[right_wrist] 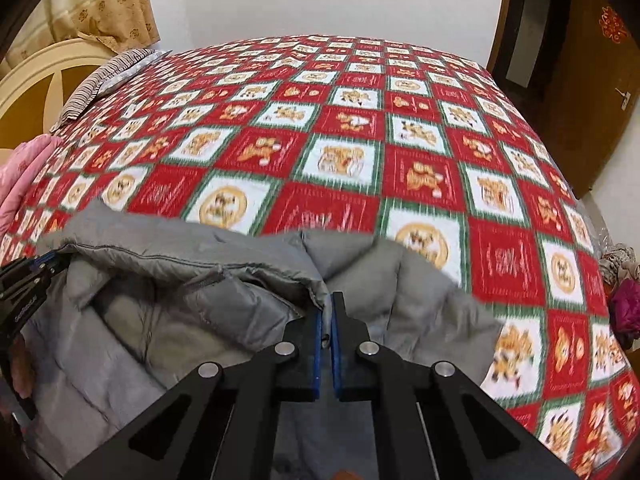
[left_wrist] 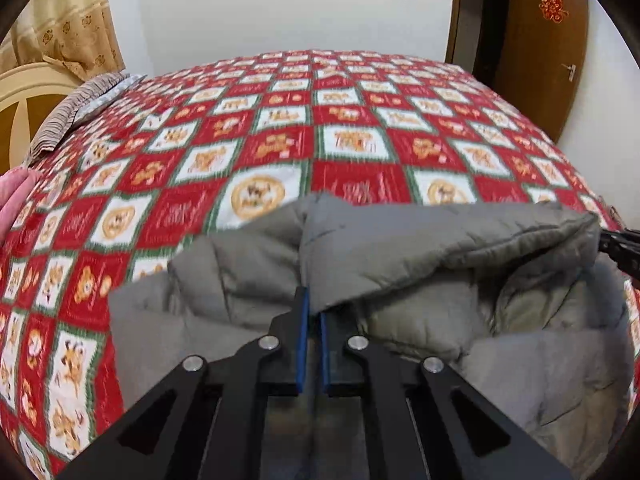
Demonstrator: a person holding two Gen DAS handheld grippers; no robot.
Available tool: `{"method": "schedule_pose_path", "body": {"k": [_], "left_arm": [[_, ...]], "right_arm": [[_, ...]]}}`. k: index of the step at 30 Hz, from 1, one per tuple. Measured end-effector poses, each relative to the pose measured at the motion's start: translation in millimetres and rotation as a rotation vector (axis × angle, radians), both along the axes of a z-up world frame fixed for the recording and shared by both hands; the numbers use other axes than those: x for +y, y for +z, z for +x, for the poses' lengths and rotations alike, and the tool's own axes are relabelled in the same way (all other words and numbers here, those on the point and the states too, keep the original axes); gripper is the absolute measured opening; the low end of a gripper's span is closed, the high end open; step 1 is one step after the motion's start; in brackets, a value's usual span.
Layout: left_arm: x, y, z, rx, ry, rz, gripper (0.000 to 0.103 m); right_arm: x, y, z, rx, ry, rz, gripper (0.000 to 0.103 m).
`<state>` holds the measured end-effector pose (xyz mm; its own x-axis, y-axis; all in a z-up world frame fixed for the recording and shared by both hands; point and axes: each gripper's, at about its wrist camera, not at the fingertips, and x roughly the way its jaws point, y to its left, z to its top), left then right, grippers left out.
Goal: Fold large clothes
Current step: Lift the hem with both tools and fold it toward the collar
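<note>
Garment: a grey quilted puffer jacket (left_wrist: 420, 248), bulky and padded, lies at the near edge of the bed, its upper hem raised off the layers beneath.
Left gripper: the black two-finger left gripper with blue pads (left_wrist: 314, 312) is pinched tight on a fold of the jacket's raised edge, cloth bunched between the pads.
Right gripper: the black right gripper (right_wrist: 328, 316), same build, has its jaws pressed together on the other end of that edge; a thin wedge of grey fabric shows between the blue pads.
Why the double grip: each end of one hem is held, so the stretch between them hangs as a straight line. My read is that this keeps the thick padding from sagging while the flap travels.
Step in hand: looks like a lengthwise fold, the lifted flap being carried over the jacket's body.
Surface: a red, white and green checked bedspread with bear prints (right_wrist: 360, 120) runs far and wide beyond the jacket, giving room to lay it flat.
Left side: a striped pillow (left_wrist: 76, 108) sits far left by the cream headboard (left_wrist: 24, 88); something pink (right_wrist: 24, 176) lies nearer.
Risk: puffy fill may spring back, so the flap will probably need pressing down.
Far right: a brown wooden door (left_wrist: 544, 40).
</note>
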<state>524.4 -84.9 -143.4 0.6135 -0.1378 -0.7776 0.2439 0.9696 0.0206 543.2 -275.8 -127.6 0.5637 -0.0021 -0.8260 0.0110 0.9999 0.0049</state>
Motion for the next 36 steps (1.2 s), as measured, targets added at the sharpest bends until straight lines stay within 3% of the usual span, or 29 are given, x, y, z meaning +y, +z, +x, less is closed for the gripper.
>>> {"method": "schedule_pose_path", "body": {"k": [3,5,8,11,12,13,16,19,23,26,28,30,31,36], "left_arm": [[-0.7,-11.0,2.2,0.007,0.012,0.021,0.006],[-2.7,-12.4,0.7,0.008,0.022,0.044,0.014],[1.2,4.0,-6.6,-0.008,0.034,0.020,0.017],[10.7,31.4,-17.7,-0.087,0.063,-0.015,0.050],[15.4,46.3,-21.2,-0.131,0.084,-0.045,0.066],[17.0,53.6,-22.1,-0.152,0.096,-0.060,0.071],[9.4,72.8,-12.0,-0.176,0.104,-0.088,0.071],[-12.4,67.5,4.4,-0.147,0.089,-0.062,0.071],[-43.8,16.8,18.3,-0.102,0.092,0.120,0.071],[-40.5,-11.1,14.1,-0.051,0.098,0.127,0.071],[-40.0,-13.7,8.4,-0.067,0.098,0.131,0.071],[-40.0,-11.1,7.2,-0.075,0.095,0.132,0.071],[-41.0,-10.7,7.1,-0.075,0.092,0.132,0.071],[-45.2,-10.2,7.2,-0.074,0.079,0.148,0.071]], "right_arm": [[1.8,-16.1,-4.3,-0.002,-0.003,-0.031,0.002],[2.9,-26.0,-3.9,-0.007,-0.010,-0.056,0.002],[4.8,-29.3,-5.4,-0.031,-0.019,-0.078,0.002],[6.0,-34.0,-7.5,-0.047,-0.025,-0.093,0.002],[6.1,-35.4,-8.0,-0.049,-0.026,-0.096,0.002],[6.9,-38.2,-8.7,-0.056,-0.026,-0.103,0.002],[10.5,-44.5,-10.7,-0.069,-0.017,-0.131,0.002],[9.0,-46.0,-12.0,-0.078,-0.016,-0.126,0.002],[3.2,-43.9,-15.2,-0.083,-0.011,-0.090,0.002],[-2.2,-36.7,-22.6,-0.085,0.010,-0.034,0.004],[-7.6,-28.0,-30.2,-0.077,0.006,0.001,0.009],[-17.6,-11.7,-43.0,-0.090,-0.040,0.036,0.039],[-22.6,-1.6,-49.6,-0.114,-0.067,0.061,0.044],[-23.4,36.7,-46.4,-0.212,-0.145,0.095,0.047]]}}
